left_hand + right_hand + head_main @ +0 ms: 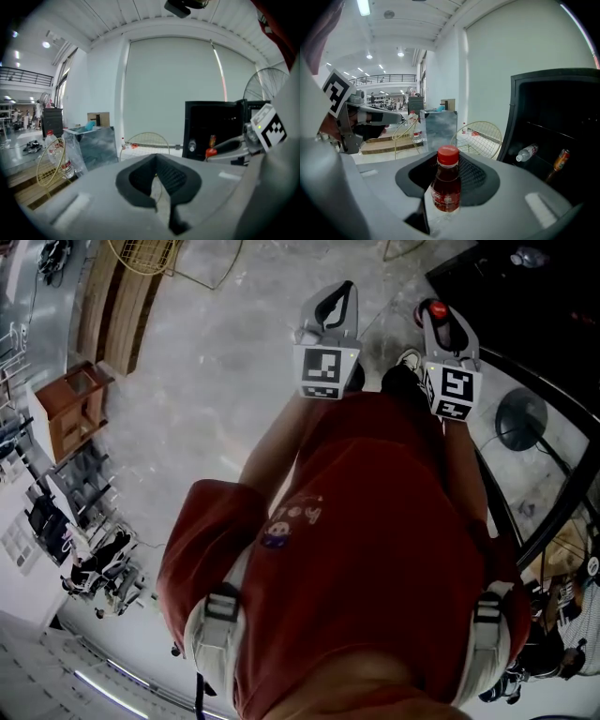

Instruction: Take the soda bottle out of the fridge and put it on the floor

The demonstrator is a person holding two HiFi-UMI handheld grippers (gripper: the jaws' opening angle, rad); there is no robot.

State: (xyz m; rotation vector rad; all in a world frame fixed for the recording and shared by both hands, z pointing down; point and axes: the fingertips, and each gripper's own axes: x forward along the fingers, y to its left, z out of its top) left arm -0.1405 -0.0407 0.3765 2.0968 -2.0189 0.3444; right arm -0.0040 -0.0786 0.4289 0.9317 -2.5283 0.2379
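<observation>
- On my right gripper view the soda bottle stands upright between the dark pads, red cap up and reddish-brown drink inside. The right gripper is clamped on its body.
- From the head view that gripper sits at the upper right of the frame, just above the person's red shirt. The cap shows as a red dot at its tip, held above the grey floor.
- The left gripper has its fingers together, with nothing between them. In the head view it sits just left of the right one, apart from it.
- The black fridge stands open at the right of my right gripper view. A clear water bottle lies on its side on a shelf, and a slim orange container leans beside it.
</observation>
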